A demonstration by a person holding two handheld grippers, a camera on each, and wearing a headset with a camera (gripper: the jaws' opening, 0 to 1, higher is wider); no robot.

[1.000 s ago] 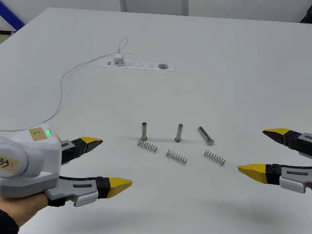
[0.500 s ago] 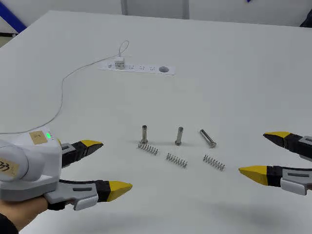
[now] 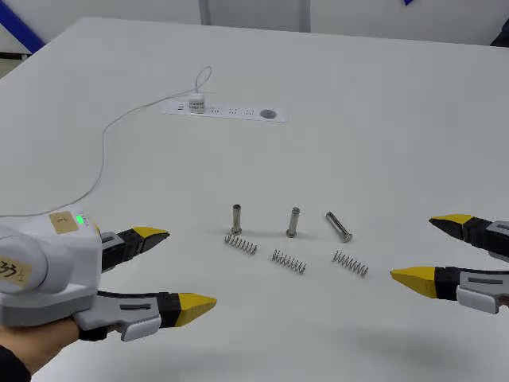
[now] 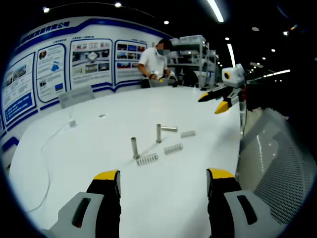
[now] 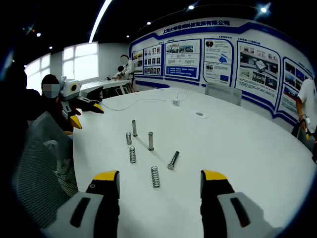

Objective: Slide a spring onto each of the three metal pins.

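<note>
Head view | left yellow-tipped tool, right tool: spread, empty | risk: nudged upright silver metal pin topples; thin coiled wire spring rolls away.

Bare table lay open around the pins, two upright, springs just before them, strip and cable well behind.

Setting: industrial lab or showroom hall. Evidence: blue-trimmed display boards along the wall, storage shelves, strip ceiling lights, a large white desk with a power strip, and a mesh chair.
</note>
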